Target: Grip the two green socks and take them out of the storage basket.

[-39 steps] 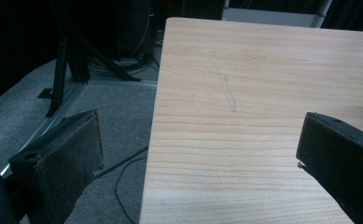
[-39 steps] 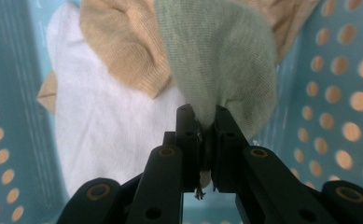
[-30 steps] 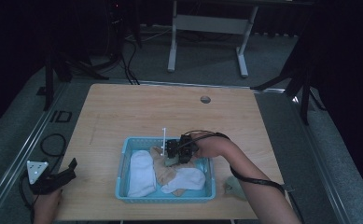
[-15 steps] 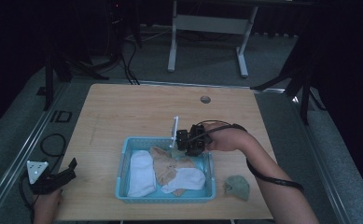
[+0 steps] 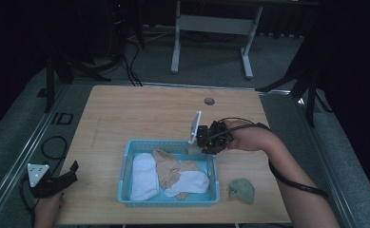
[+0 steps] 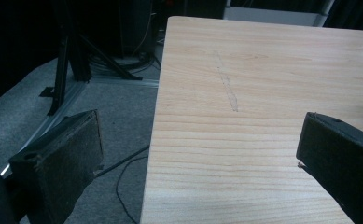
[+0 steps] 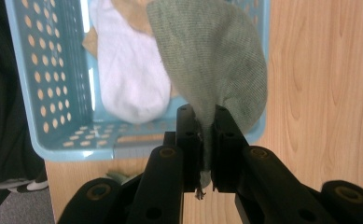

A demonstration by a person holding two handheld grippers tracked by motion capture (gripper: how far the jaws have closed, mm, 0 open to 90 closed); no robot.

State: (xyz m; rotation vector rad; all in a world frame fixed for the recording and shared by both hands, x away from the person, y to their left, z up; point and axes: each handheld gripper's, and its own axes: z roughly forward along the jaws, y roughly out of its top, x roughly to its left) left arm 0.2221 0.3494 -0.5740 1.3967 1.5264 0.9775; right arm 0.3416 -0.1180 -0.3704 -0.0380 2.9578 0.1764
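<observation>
Right gripper fingers were clenched on a green sock, hanging above the blue basket's right rim. Left gripper fingers stood released. Advised lifting clear before swinging desk-side.

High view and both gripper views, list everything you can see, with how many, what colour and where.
Table: one, light wood, centre of the high view.
Basket: one, light blue, perforated walls, on the table's near half.
White socks: two, inside the basket.
Tan socks: apparently two, inside the basket between the white ones.
Held green sock: one, grey-green, pinched in the right gripper by the basket's far right corner.
Loose green sock: one, on the table right of the basket.
Desk frame: one, white, on the floor beyond the table.
Left gripper: black, jaws open, at the table's near left edge.
Right gripper: black, shut on the held sock.
</observation>
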